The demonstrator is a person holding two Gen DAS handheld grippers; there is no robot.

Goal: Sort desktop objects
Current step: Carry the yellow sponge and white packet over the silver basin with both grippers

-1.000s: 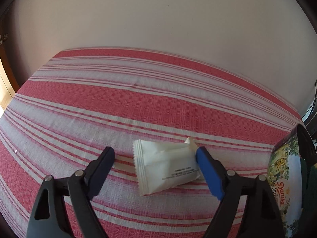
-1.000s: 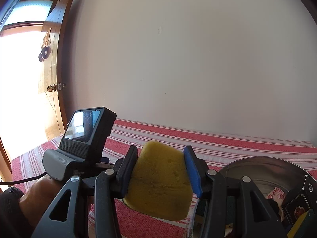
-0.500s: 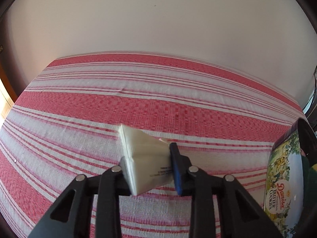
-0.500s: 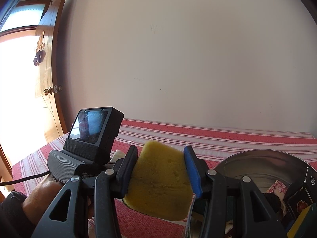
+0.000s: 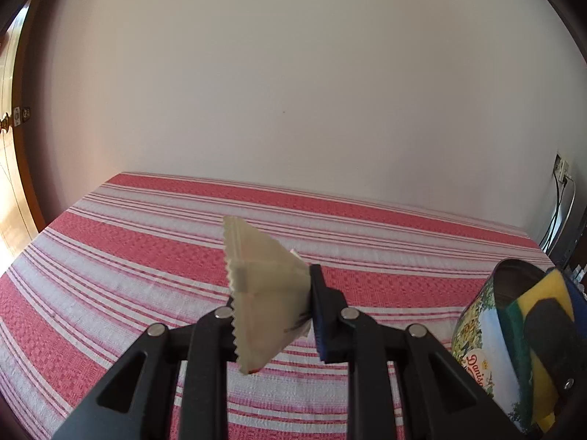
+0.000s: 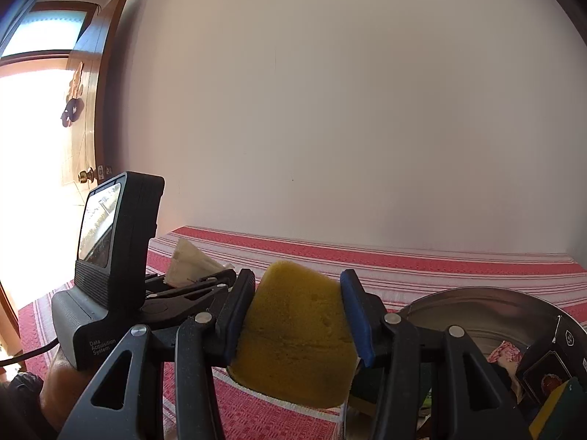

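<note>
Left wrist: left tool (image 5: 273, 315) clamps white packet (image 5: 264, 286); tin (image 5: 480, 337) reads "Danis…". Right tool (image 6: 297, 315) grips sponge (image 6: 297, 337).

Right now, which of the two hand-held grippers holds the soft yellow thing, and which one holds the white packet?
The right hand-held gripper squeezes the yellow sponge. The left hand-held gripper pinches the white sachet, lifted off the striped tablecloth.
</note>
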